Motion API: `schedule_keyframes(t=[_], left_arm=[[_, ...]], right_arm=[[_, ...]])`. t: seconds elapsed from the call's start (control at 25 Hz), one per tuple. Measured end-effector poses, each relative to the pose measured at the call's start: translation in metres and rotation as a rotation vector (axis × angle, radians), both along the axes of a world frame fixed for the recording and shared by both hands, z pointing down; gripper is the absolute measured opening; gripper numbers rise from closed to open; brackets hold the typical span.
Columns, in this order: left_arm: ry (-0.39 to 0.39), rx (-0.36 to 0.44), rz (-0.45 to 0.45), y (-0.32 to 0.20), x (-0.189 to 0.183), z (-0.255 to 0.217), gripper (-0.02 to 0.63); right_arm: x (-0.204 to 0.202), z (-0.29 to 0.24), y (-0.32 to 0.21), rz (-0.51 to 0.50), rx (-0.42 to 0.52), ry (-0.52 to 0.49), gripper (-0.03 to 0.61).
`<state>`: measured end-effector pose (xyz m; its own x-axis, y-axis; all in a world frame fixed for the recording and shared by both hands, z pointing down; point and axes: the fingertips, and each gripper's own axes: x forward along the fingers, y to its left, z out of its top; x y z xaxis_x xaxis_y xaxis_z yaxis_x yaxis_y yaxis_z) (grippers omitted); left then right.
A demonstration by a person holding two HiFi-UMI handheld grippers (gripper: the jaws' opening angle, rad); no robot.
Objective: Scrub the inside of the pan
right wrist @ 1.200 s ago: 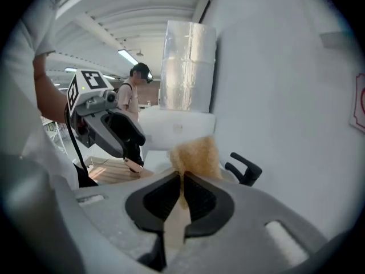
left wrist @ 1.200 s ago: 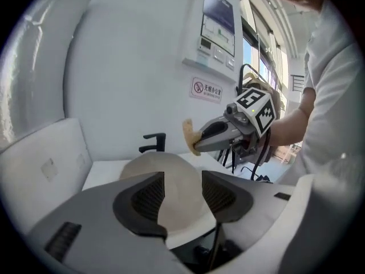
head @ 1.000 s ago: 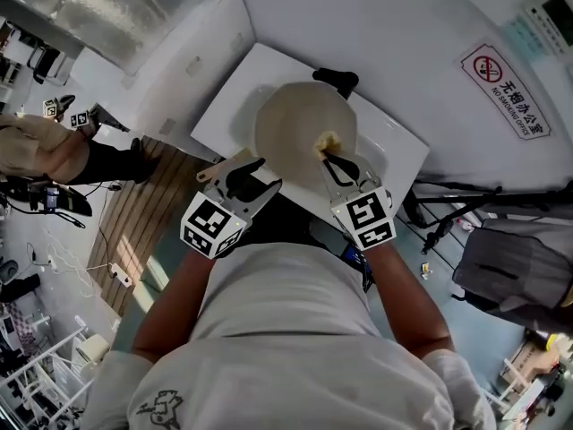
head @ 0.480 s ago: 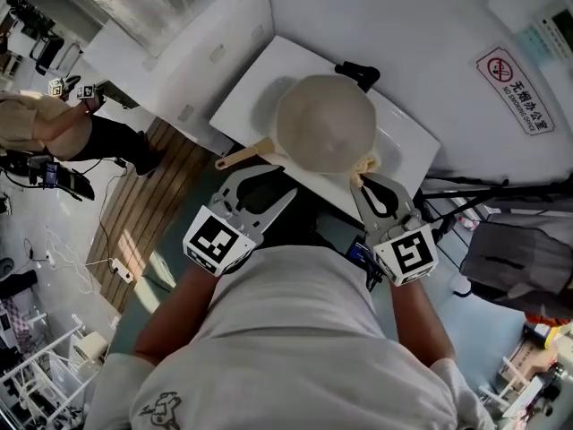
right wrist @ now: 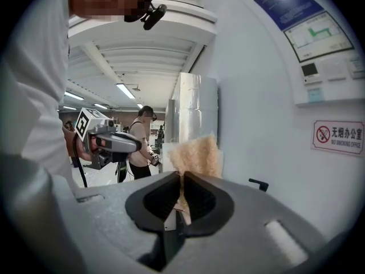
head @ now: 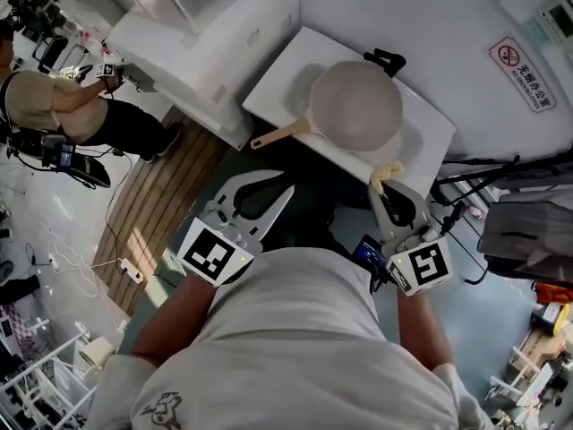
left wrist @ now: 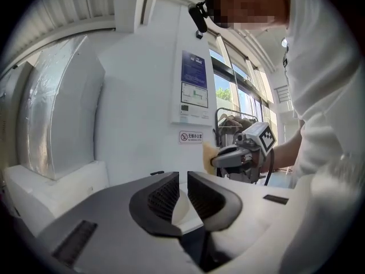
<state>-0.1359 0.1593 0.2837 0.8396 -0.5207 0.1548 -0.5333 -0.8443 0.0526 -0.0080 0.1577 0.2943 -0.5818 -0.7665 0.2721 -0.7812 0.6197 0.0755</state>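
Observation:
A beige pan [head: 355, 106] with a wooden handle [head: 277, 134] lies on the white table [head: 286, 74], and neither gripper touches it. My left gripper [head: 264, 184] hangs below the handle, off the table's near edge. Its jaws are closing with only a narrow gap between them, and nothing is in that gap [left wrist: 183, 178]. My right gripper [head: 387, 188] is held off the table's near right corner, shut on a yellow sponge [head: 389, 170]. The sponge [right wrist: 198, 154] sticks up past its fingertips [right wrist: 182, 178].
A white block-shaped unit [head: 215, 34] stands to the left of the table. A no-smoking sign [head: 519, 61] is on the wall behind. A person [head: 54, 106] stands far left. A grey bag and a tripod [head: 528, 231] are at the right.
Both grippers have drawn back from the pan toward my body. The sponge has come out of the pan. The left jaws have narrowed from wide open.

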Motion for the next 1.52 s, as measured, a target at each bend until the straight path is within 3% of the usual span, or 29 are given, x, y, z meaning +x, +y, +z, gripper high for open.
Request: schedule_keyframes(t=[0.24, 0.48, 0.84, 1.16, 1.52], left_arm=[[0.038, 0.008, 0.033, 0.049, -0.029, -0.005, -0.002], [0.056, 0.009, 0.049, 0.082, -0.018, -0.015, -0.002], [0.070, 0.016, 0.013, 0.144, 0.059, -0.031, -0.002], [0.082, -0.032, -0.025, 0.215, 0.144, -0.024, -0.002], [0.070, -0.044, -0.104, 0.260, 0.178, -0.025, -0.002]], right_arm=[[-0.035, -0.009, 0.055, -0.022, -0.005, 0.012, 0.021], [-0.025, -0.020, 0.094, -0.031, -0.004, 0.008, 0.021], [0.050, -0.030, 0.155, -0.080, 0.018, -0.031, 0.021], [0.124, -0.020, 0.233, -0.138, -0.013, -0.059, 0.020], [0.159, -0.023, 0.284, -0.188, -0.029, -0.103, 0.020]])
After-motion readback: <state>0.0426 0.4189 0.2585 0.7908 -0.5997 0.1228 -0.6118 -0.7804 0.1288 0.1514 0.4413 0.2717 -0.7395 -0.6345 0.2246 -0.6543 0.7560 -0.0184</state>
